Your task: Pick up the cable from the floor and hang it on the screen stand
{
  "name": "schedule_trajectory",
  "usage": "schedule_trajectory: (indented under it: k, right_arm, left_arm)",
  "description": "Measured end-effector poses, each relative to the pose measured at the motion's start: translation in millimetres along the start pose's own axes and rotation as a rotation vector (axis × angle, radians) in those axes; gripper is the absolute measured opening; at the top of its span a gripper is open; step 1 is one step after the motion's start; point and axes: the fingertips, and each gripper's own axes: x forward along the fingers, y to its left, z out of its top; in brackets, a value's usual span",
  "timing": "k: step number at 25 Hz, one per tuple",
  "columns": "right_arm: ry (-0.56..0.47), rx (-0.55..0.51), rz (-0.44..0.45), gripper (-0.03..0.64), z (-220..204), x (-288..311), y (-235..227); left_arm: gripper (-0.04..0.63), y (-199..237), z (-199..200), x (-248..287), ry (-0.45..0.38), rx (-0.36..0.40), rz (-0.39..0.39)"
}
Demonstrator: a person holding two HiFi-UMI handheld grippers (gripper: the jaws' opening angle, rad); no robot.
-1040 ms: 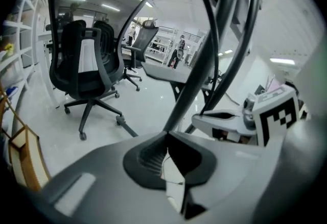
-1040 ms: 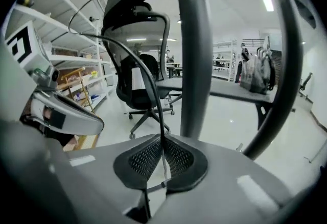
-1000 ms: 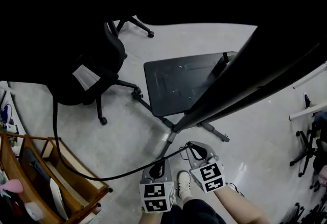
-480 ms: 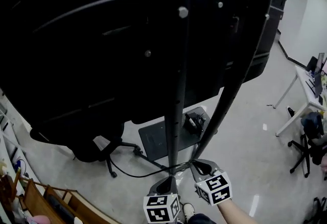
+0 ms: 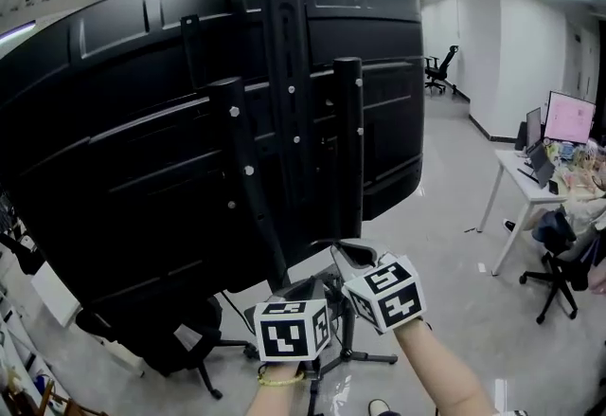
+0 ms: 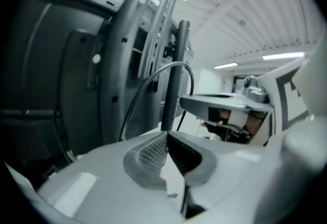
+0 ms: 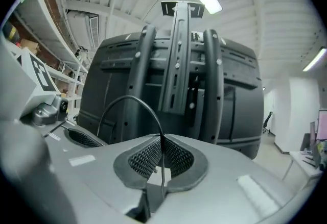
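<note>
Black plastic fills the scene from 9 to 12 o'clock: the back of the screen [image 5: 142, 168], with the stand [image 5: 282, 73] rising up its middle and two mount rails either side. A second ago the person was looking down at the floor, where the cable trailed off past an office chair. Now the head and both grippers have come up, and the floor is nearly out of sight.

At 6 o'clock, the left gripper [image 5: 308, 286] is clenched, its tips meeting. The cable [image 7: 127, 97] comes away from it in a thin arc. I judge it pinched there, though the strand is hard to follow at the tips. The arc bridges over to the right gripper [image 5: 346, 255], just beside it at 5 o'clock. That one is plainly clamped on the cable, the strand running down between its ribbed pads [image 7: 148, 159]. Both grippers sit near the foot of the rails, pointing up at the stand.

Further right, at 3 o'clock, a desk [image 5: 530, 187] with a lit monitor [image 5: 570, 116] stands well apart.

So the pick-up looks done: the cable is off the floor and carried in both grippers. Hanging it remains, and the rails or the stand's top at 12 o'clock seem the likely place.
</note>
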Motion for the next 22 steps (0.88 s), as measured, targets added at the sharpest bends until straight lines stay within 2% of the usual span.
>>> schedule_trajectory:
  k: [6, 11, 16, 22]
  right_arm:
    - [-0.129, -0.034, -0.105, 0.014, 90.6, -25.2, -64.8]
    - [-0.207, -0.121, -0.145, 0.014, 162.8, -31.4, -114.5]
    - [-0.254, -0.232, -0.168, 0.014, 236.3, -25.8, -156.5]
    - [-0.269, -0.291, -0.151, 0.014, 287.5, -0.2, -192.4]
  left_arm:
    - [0.008, -45.7, 111.4, -4.0, -0.148, 0.124, -0.007]
    - [0.008, -77.0, 190.5, 4.3, -0.254, 0.216, 0.039]
    - [0.008, -80.8, 268.2, 6.3, -0.359, 0.213, 0.085]
    - [0.008, -66.7, 315.2, 17.0, -0.382, 0.191, 0.158]
